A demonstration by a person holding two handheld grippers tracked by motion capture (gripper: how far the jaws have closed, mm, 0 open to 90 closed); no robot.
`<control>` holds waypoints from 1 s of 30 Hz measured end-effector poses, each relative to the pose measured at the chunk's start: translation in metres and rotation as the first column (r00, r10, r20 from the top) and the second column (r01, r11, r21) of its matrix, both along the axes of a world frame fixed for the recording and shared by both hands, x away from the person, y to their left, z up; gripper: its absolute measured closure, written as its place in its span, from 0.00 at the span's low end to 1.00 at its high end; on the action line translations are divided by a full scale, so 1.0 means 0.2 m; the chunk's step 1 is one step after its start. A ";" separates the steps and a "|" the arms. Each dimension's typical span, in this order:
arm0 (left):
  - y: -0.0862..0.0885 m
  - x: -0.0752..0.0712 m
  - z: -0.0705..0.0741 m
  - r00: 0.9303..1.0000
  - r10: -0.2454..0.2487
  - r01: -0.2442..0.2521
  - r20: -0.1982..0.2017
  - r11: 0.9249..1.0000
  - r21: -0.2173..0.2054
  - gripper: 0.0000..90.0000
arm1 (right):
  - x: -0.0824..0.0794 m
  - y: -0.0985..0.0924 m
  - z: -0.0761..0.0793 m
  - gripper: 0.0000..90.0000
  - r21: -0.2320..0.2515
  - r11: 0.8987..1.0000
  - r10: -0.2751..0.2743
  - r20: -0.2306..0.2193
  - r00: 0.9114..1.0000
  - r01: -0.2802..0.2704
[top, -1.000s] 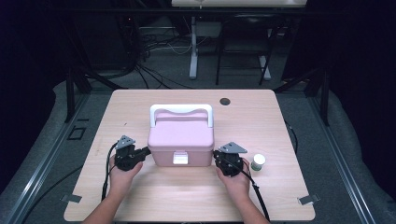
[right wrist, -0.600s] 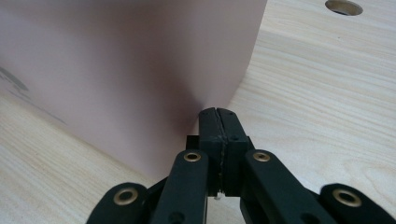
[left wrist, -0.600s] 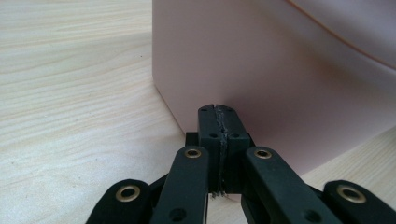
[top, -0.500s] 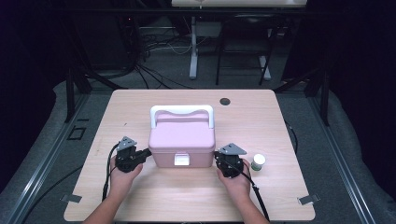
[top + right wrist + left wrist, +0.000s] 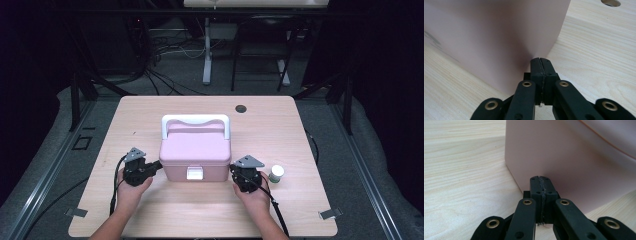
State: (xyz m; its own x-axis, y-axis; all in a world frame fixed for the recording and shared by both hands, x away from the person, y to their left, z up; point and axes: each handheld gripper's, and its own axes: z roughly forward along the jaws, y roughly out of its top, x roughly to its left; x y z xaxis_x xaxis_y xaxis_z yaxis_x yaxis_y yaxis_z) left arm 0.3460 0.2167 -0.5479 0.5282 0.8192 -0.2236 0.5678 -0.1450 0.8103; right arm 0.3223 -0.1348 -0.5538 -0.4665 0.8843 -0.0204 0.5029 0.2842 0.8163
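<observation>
Pink lidded box (image 5: 195, 155) mid-surface (image 5: 150, 110), both hand-held grippers — left (image 5: 156, 165), right (image 5: 234, 172) — closed empty against its sides, small white-capped jar (image 5: 276, 173) just right.

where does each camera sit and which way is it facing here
High view: above the person's side, looking forward and down on the wooden table; shows both hands, left claw and right claw flanking the pink box, with a small white-capped jar at right.
Left gripper view: rides the left claw, shut jaws aimed at the box's side.
Right gripper view: rides the right claw, shut jaws at the box's wall.
Shared: all three show the pink box and the table.
</observation>
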 end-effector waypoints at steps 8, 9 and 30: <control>0.00 -0.02 0.00 1.000 -0.013 0.013 -0.010 1.000 -0.002 1.00 | -0.03 -0.01 0.01 1.00 -0.017 1.000 0.012 -0.009 1.000 -0.013; 0.00 -0.02 0.00 1.000 -0.014 0.014 -0.010 1.000 -0.002 1.00 | -0.03 -0.01 0.01 1.00 -0.017 1.000 0.014 -0.006 1.000 -0.014; 0.00 -0.07 0.01 0.999 -0.036 0.035 -0.027 0.999 -0.015 1.00 | -0.08 -0.03 0.02 1.00 -0.032 0.998 0.052 -0.025 0.998 -0.053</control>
